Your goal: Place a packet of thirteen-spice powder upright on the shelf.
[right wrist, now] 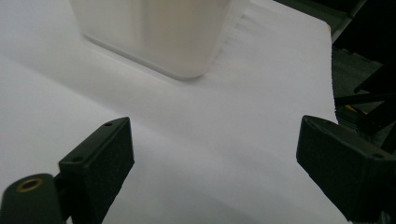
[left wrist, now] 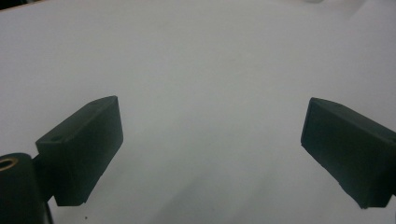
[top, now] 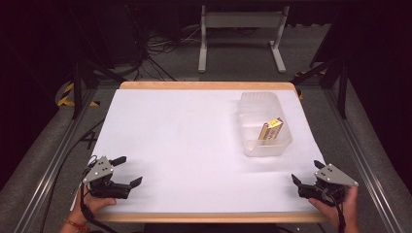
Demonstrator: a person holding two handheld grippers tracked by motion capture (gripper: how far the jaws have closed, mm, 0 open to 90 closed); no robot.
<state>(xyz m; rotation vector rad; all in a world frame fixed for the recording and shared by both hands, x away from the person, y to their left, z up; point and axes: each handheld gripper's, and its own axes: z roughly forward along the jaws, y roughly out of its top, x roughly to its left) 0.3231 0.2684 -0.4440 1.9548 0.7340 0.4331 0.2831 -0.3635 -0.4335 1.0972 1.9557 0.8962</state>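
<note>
Left gripper (top: 127,171), black two-jaw tool with a grey three-cornered plate on top, held in the person's left hand (top: 92,201) at the near left corner of the white-covered table (top: 184,141). Jaws spread wide, nothing between them. In the left gripper view the left gripper (left wrist: 210,149) frames bare white surface between its fingertips; nothing lies ahead of them there

Right gripper (top: 305,172), same build, held in the person's right hand (top: 340,208) at the near right corner. Jaws likewise wide apart and empty. In the right gripper view the right gripper (right wrist: 215,163) points at the near rounded corner of a translucent plastic rectangular tub (right wrist: 159,32), which sits ahead of the fingertips and a little toward the left finger, apart from both, with a band of white table between

High view: translucent plastic tub (top: 265,148) stands on the right half of the table, beyond the right gripper's fingertips, near but not touching. Inside it, a small yellow and dark oblong packet (top: 270,129) leans on end in the tub's near part, tilted. Lettering on the packet too small to read. The packet is well apart from the left gripper's fingers, across the table and farther out

Both grippers rest low at the table's near edge, well apart from one another
</note>
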